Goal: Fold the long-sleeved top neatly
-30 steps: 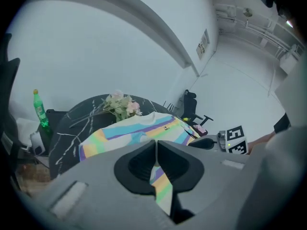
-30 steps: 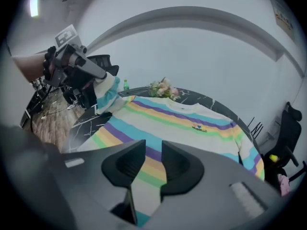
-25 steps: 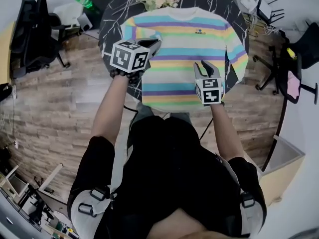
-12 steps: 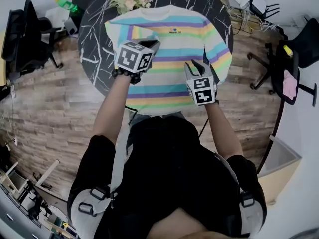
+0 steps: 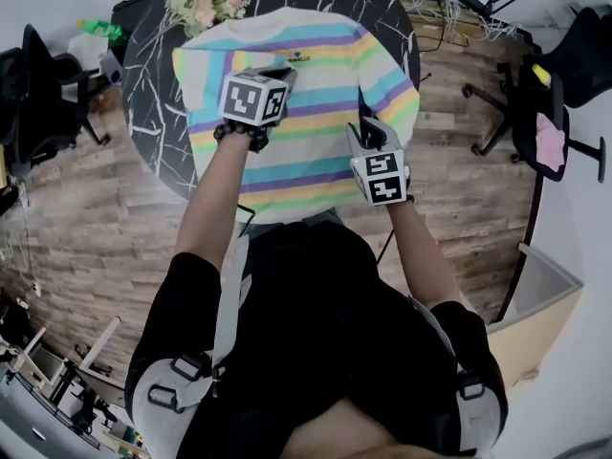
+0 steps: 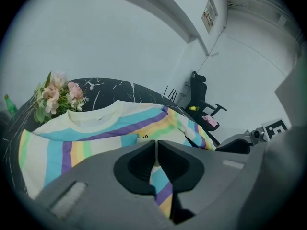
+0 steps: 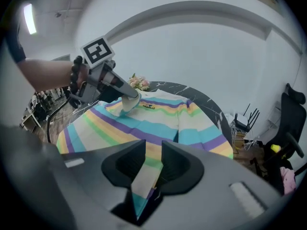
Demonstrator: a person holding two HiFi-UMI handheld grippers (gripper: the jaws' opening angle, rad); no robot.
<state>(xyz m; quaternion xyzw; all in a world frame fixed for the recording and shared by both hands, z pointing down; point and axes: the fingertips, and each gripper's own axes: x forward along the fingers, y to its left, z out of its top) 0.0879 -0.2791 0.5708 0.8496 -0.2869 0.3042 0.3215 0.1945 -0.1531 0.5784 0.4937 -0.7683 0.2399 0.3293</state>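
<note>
Pastel-striped, the long-sleeved top [image 5: 316, 75] is lying spread on the dark marble tabletop [image 5: 153, 94]. The left tool [image 5: 282, 73], jaws nearly together, is pinching a cuff over the chest, while the right tool [image 5: 368, 130] is clamping cloth at the near right (folding seemingly barely begun, body unfolded).

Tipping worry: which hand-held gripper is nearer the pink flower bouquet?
Left. The left hand-held gripper is just short of the pink flower bouquet; the right hand-held gripper is farther right.
</note>
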